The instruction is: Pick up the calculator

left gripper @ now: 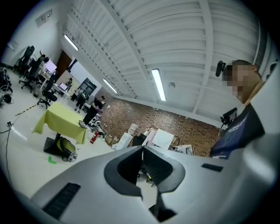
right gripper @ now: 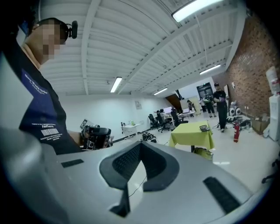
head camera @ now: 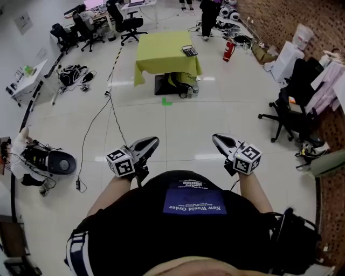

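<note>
The dark calculator (head camera: 189, 50) lies at the far right corner of a table with a yellow-green cloth (head camera: 161, 54), several steps ahead of me across the floor. It also shows far off in the left gripper view, as the calculator (left gripper: 82, 124), and in the right gripper view, as the calculator (right gripper: 204, 128). My left gripper (head camera: 155, 140) and right gripper (head camera: 215, 137) are held close in front of my body, pointing roughly level toward the table. Both are shut with nothing between their jaws. The left gripper (left gripper: 142, 148) and right gripper (right gripper: 140, 144) tips meet in their own views.
A backpack (head camera: 180, 86) sits under the table beside its black base. A red fire extinguisher (head camera: 228, 51) stands to the table's right. Cables (head camera: 94, 121) trail over the floor at left. Office chairs (head camera: 294, 116) and boxes line the brick wall at right; a person (head camera: 207, 16) stands beyond the table.
</note>
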### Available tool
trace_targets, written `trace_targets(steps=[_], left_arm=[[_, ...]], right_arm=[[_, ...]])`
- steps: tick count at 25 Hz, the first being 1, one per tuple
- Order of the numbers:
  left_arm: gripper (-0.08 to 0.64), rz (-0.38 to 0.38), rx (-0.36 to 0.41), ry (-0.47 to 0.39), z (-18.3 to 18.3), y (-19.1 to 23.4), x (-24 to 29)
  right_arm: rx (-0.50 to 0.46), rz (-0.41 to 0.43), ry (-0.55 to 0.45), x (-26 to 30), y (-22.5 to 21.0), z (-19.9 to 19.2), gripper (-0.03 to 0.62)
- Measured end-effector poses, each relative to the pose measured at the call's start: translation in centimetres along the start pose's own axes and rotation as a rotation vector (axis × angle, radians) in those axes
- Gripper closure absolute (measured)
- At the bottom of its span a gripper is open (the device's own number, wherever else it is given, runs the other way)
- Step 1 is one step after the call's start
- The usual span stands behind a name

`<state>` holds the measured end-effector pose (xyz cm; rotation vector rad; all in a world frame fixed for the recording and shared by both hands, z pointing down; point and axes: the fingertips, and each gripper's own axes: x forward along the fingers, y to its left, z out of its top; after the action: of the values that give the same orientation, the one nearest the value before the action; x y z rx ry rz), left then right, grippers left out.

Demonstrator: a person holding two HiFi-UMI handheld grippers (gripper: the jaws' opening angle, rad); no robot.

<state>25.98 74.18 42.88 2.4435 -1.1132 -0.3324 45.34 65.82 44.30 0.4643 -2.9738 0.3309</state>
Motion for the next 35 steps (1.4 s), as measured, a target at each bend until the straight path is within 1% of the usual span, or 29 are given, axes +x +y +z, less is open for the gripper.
trace_targets(steps=[2,5,9,12,16,20,23,26,30,32,35], left_arm=[[0.541,0.007,-0.007,0.022,-0.5,0.1,0.5],[0.541,0.032,-0.026,0.025,-0.5,1.4,0.7],[0.541,0.039,-0.045,0.017,0.6,4.3,0.7],[0.541,0.031,-0.064,0.008,1.8,7.6,0.4],[0.541,-0.013,-0.061,-0.01,5.7,13.2,-0.5],[0.541,-0.027,-0.037,-0.019,10.6,20.0,-2.9],[0.541,-0.034,-0.025,-0.014,13.5,24.7,-4.8],[0.541,-0.037,-0.024,-0.006,15.6,28.5,-5.7],[0.541,-0.03,-0.045,-0.012,17.4,32.2,-5.9],[0.541,-0.023,-0.051,-0.017,18.1,33.7,-5.6],[0.541,0.008,-0.061,-0.023,18.8,36.5,-4.8]], right_arm=[[0.007,0.005,0.006,0.0,-0.6,-0.5,0.607],[0.024,0.014,0.015,1.0,-1.5,-1.1,0.607],[0.036,0.028,0.038,4.0,-2.4,-1.0,0.607],[0.02,0.027,0.053,7.5,-3.0,-0.2,0.607],[-0.015,0.004,0.06,14.0,-4.1,2.7,0.607],[-0.035,-0.003,0.051,21.8,-4.4,5.6,0.607],[-0.028,-0.015,0.027,27.5,-4.8,7.4,0.607],[-0.028,-0.01,0.027,32.0,-5.3,8.3,0.607],[-0.014,0.001,0.069,36.1,-6.4,8.2,0.607],[-0.014,0.007,0.082,37.6,-7.6,8.5,0.607],[-0.011,0.02,0.088,39.7,-10.1,9.1,0.607]])
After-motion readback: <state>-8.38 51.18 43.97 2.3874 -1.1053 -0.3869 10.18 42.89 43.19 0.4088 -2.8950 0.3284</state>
